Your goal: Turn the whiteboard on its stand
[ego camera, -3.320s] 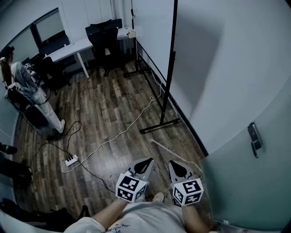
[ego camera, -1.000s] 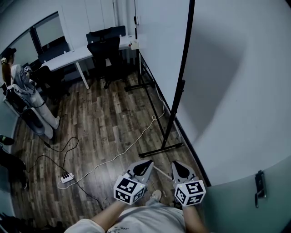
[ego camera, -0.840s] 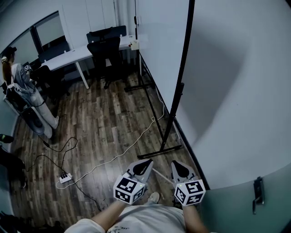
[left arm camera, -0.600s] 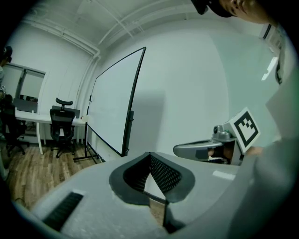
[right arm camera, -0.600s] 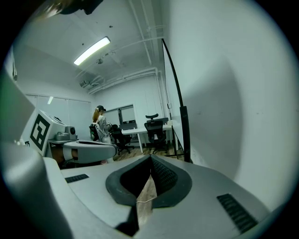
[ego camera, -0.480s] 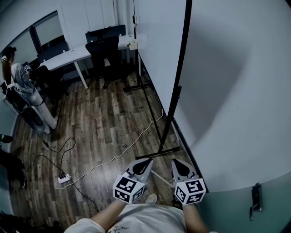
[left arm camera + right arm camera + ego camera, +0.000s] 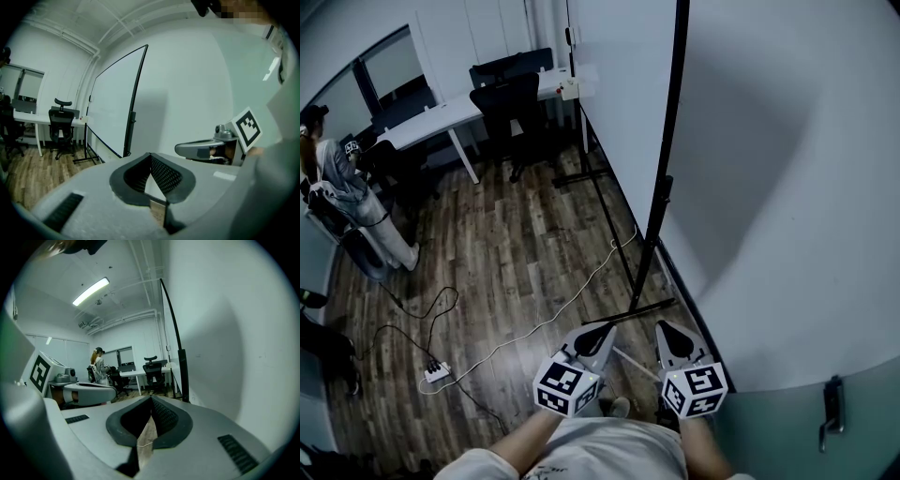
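Left gripper (image 7: pixel 604 327) and right gripper (image 7: pixel 662 327): jaws closed, empty. The whiteboard (image 7: pixel 619 103) stands near the right wall (image 7: pixel 769 187), top cut off; open floor (image 7: pixel 506 244) lies left.

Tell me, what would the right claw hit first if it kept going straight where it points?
Probably the black metal upright of the whiteboard stand, just ahead of the right claw. It sits slightly right of that line, so a near miss is possible.

No legible text, number or brand anywhere.
Only coded black-and-white square patterns show, on the marker cubes (image 7: pixel 567 386) of the left gripper (image 7: pixel 602 328) and right gripper (image 7: pixel 663 328); they spell nothing; the whiteboard (image 7: pixel 112 108) face carries no writing.
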`<state>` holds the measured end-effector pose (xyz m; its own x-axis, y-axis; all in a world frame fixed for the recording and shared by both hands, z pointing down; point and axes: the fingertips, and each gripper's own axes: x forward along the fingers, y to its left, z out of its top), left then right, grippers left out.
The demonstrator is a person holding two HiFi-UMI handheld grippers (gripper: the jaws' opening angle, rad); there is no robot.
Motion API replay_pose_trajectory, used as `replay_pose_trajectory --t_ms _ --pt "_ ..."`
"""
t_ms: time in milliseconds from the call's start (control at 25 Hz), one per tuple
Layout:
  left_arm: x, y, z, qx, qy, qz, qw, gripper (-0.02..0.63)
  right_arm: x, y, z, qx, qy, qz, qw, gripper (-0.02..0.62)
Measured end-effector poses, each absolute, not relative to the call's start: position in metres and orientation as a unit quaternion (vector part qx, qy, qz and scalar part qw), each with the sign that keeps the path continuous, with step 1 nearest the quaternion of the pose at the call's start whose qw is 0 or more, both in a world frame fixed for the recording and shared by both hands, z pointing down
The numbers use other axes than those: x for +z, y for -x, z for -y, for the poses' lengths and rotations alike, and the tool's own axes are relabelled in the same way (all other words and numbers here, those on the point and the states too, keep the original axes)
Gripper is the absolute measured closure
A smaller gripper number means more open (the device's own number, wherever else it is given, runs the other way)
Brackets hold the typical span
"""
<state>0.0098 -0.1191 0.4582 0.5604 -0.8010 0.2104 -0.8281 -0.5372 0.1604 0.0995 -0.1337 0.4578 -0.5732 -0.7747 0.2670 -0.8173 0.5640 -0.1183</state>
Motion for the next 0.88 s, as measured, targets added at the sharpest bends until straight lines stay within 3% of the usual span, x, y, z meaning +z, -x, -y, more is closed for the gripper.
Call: replay_pose_trajectory --t_ms 880 --pt "0.442 0.015 0.216 0.056 -0.897 0.425 0.109 0.595 0.434 -0.085 0.234 0.092 -0.501 0.856 0.087 0.588"
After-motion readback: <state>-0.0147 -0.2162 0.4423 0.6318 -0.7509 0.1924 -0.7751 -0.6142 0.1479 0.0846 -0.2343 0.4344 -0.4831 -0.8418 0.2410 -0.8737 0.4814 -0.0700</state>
